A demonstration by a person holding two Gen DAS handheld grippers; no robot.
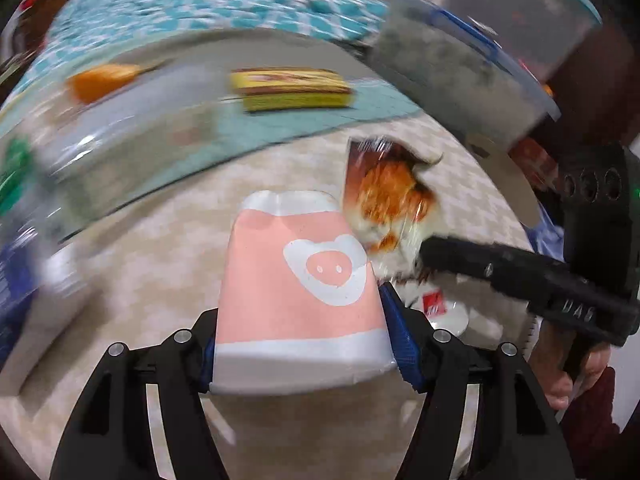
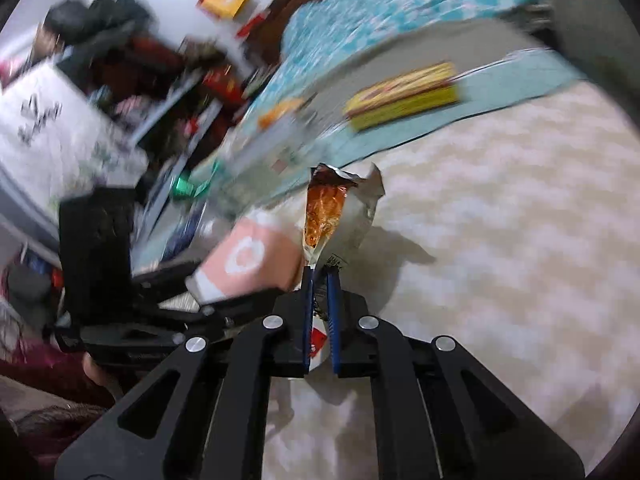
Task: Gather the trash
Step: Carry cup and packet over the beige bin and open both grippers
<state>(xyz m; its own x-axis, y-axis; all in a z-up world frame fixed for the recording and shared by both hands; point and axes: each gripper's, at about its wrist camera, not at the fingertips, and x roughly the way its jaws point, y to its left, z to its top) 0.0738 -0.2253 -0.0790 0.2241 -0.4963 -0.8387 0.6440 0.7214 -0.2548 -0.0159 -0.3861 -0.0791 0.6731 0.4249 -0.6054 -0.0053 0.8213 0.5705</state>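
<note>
- Left gripper (image 1: 300, 316) clamped on a pink and white carton (image 1: 298, 296), held upright between the blue pads; white pig-face logo printed on the pink panel, no words readable.
- Right gripper (image 2: 320, 276) pinched nearly closed on the lower edge of a torn orange snack wrapper (image 2: 324, 216), silvery inside, standing up from the fingertips; small black print on its white base too blurred to read.
- Same wrapper (image 1: 384, 196) seen from the left wrist just right of the carton, the two held close together above the cream checked bedspread (image 2: 500, 260).
- Embossed characters resembling "UA6" on the right gripper's black finger (image 1: 520, 276).
- Yellow box (image 1: 292, 90) lying on a teal cloth (image 1: 380, 100) toward the far edge of the bed; printing blurred.
- Orange object (image 1: 102, 78) near the far left edge, unclear.
</note>
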